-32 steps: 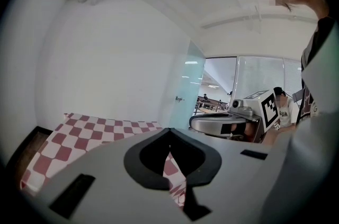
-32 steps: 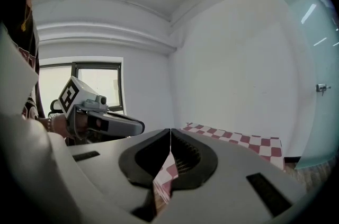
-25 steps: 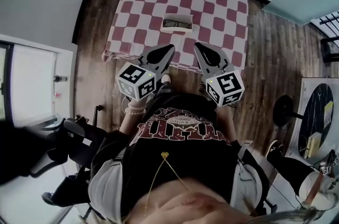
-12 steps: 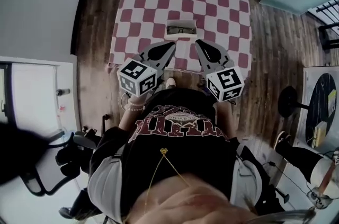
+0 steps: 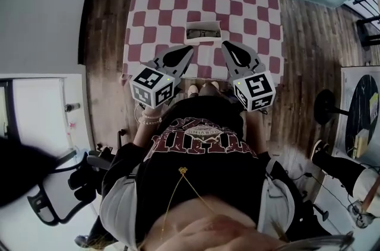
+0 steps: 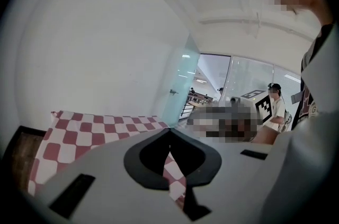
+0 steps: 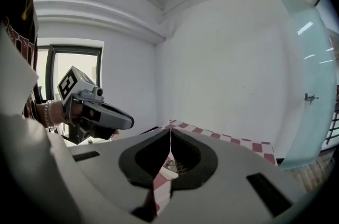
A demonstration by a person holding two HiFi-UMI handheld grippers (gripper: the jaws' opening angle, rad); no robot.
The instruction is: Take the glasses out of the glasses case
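Dark glasses (image 5: 202,34) lie inside the pale glasses case (image 5: 203,23), which sits open on the near half of the table's red-and-white checked cloth (image 5: 166,0), about midway across it. I cannot tell how the glasses are folded or which way they lie, because they are too small in the head view.

The left gripper (image 5: 192,48) is at the case's 7 o'clock and the right gripper (image 5: 224,43) at its 5 o'clock. Both are near the case without touching it, over the table's near edge. In its own view, the left gripper (image 6: 169,130) has its jaws pressed together at the tips, with only cloth showing through the slit behind them. The right gripper (image 7: 170,131) is closed the same way and holds nothing. A sliver of the case (image 7: 172,164) shows low through its slit.

The step in hand looks like the approach. To do it well, one gripper should probably spread its jaws before reaching the case. It could then come down from above and close on a sturdy part of the frame, away from the lenses. The other gripper could press down on the case rim so the light case does not lift or slide on the cloth. A straight, slow lift toward 12 o'clock should keep the frame off the case wall.
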